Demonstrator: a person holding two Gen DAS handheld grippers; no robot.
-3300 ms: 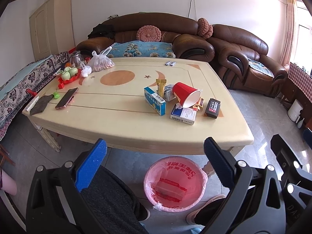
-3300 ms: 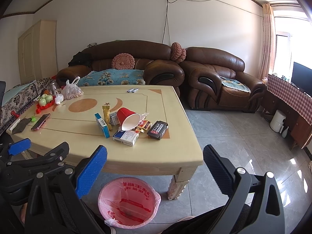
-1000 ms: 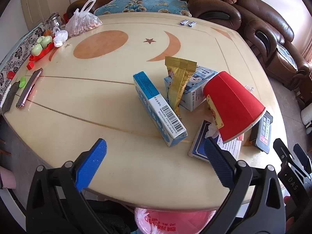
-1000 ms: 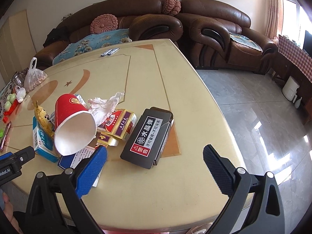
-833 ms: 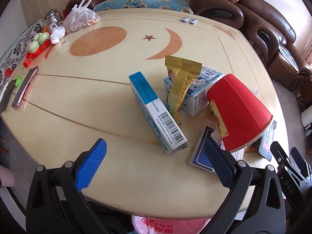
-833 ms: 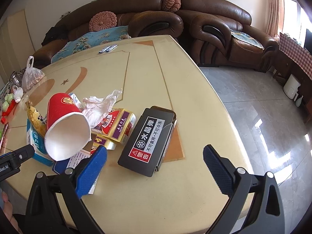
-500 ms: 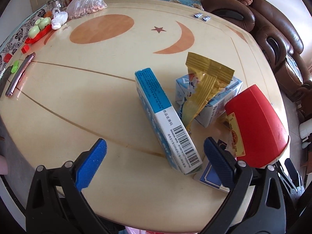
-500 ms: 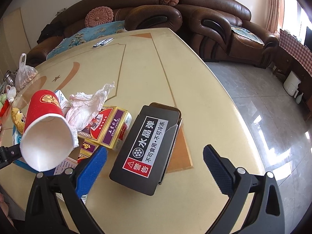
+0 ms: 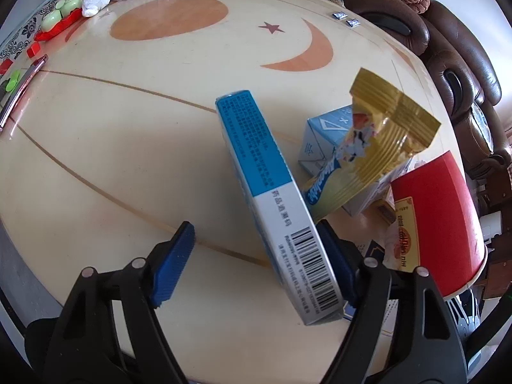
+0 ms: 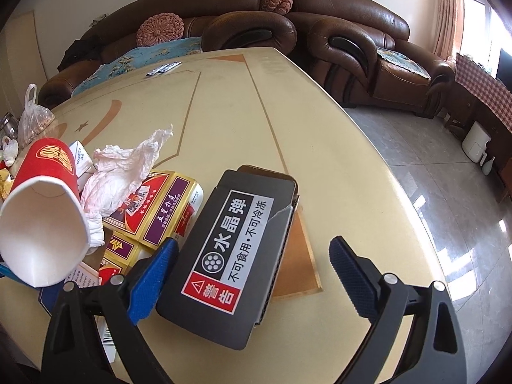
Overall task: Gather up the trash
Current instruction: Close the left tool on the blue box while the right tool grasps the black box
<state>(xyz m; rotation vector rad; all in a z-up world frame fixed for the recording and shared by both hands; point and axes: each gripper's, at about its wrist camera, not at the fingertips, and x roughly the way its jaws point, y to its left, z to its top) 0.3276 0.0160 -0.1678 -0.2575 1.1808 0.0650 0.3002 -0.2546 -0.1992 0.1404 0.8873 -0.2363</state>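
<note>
Over on the left side, the left gripper hangs low above the cream table with its blue-padded fingers spread apart, and the blue and white box, standing on its long edge with the barcode end nearest the camera, sits between them; the right pad looks to be against or just behind the box while the left pad is clear of it, so nothing is clamped. Just right of that box a gold snack wrapper leans up against a pale blue carton, and further right lies a red paper cup on its side. From the right wrist view the same cup shows its white mouth, with crumpled tissue and yellow card boxes beside it. The right gripper also stands with its fingers apart, straddling the near end of a black box with a white label that lies flat on the table; the left pad is just beside the box's edge, the right pad well clear. A brown leather sofa runs behind the table.
</note>
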